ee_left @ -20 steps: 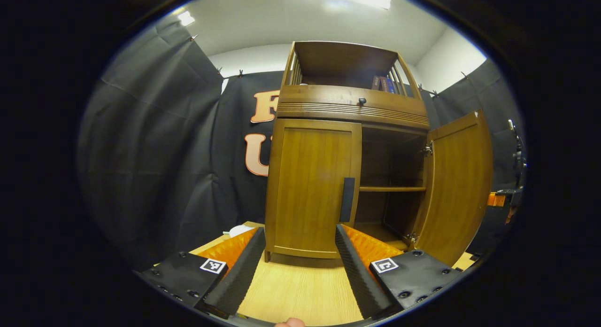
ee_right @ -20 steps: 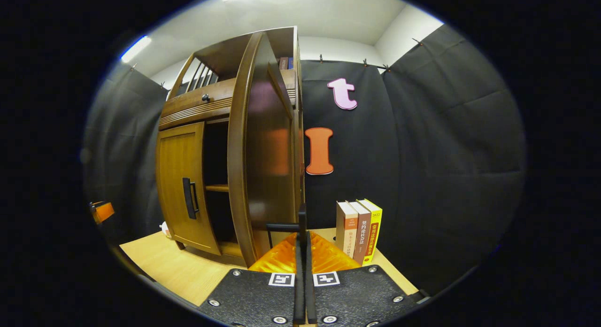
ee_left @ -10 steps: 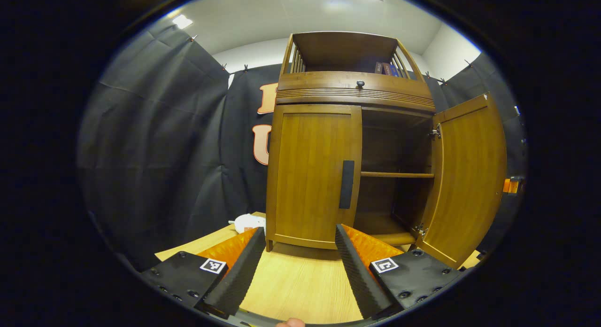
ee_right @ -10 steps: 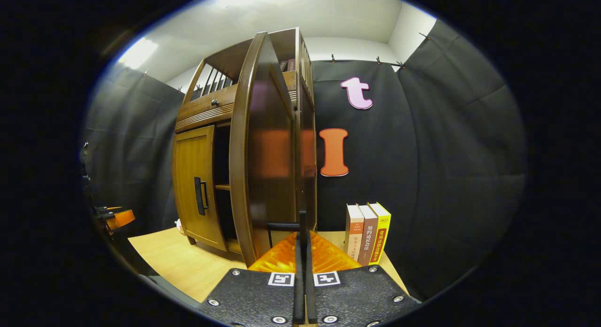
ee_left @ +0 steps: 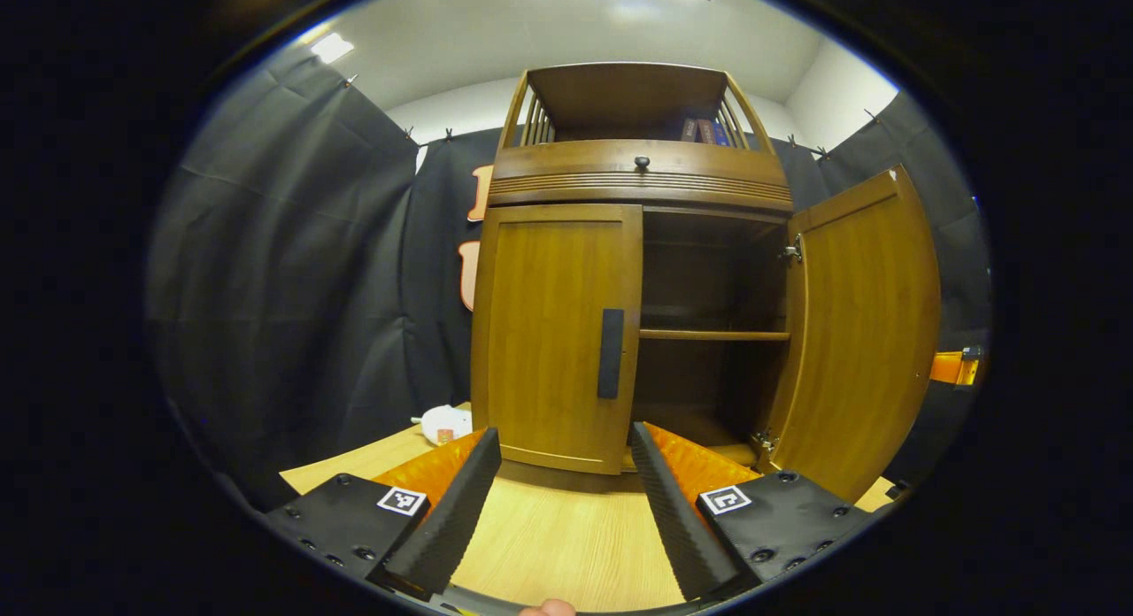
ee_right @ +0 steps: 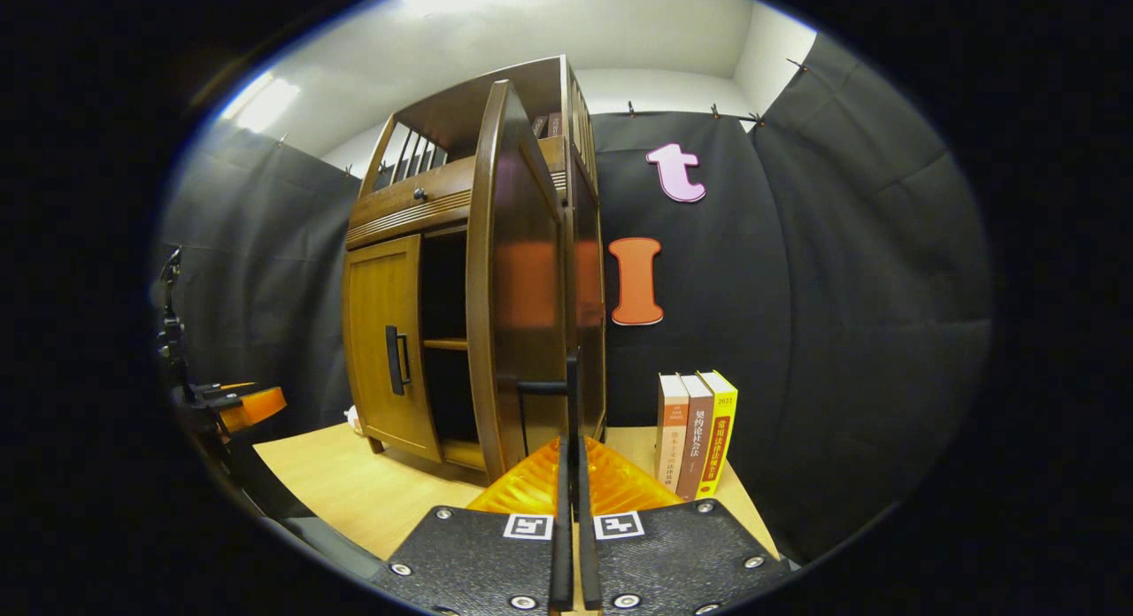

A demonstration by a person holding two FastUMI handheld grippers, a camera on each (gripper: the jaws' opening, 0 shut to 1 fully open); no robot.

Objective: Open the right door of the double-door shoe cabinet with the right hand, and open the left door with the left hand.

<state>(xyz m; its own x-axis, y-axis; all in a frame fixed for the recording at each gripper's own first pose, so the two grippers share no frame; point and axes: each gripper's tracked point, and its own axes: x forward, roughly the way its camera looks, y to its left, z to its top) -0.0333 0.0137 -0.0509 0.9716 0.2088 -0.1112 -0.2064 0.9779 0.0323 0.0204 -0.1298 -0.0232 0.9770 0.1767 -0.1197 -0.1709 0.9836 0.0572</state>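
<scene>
The wooden shoe cabinet [ee_left: 637, 169] stands on the table ahead of my left gripper [ee_left: 564, 435]. That gripper is open, with nothing between its fingers, a short way in front of the cabinet's base. The left door [ee_left: 549, 333] is closed, and its dark handle [ee_left: 610, 353] sits above and just right of the gap between my fingers. The right door [ee_left: 863, 333] hangs wide open, showing an inner shelf. In the right gripper view that door [ee_right: 522, 288] is seen edge-on. My right gripper [ee_right: 571, 443] is shut on its thin black handle [ee_right: 571, 386].
Three books [ee_right: 695, 430] stand upright on the light wooden table [ee_left: 566, 545] just right of the cabinet. A small white object [ee_left: 443, 421] lies by the cabinet's left foot. My left gripper [ee_right: 239, 404] appears at the left edge of the right gripper view.
The right door has swung a little wider with my right gripper still shut on its handle. The cabinet has slid leftward in the left gripper view; my left gripper stays open.
</scene>
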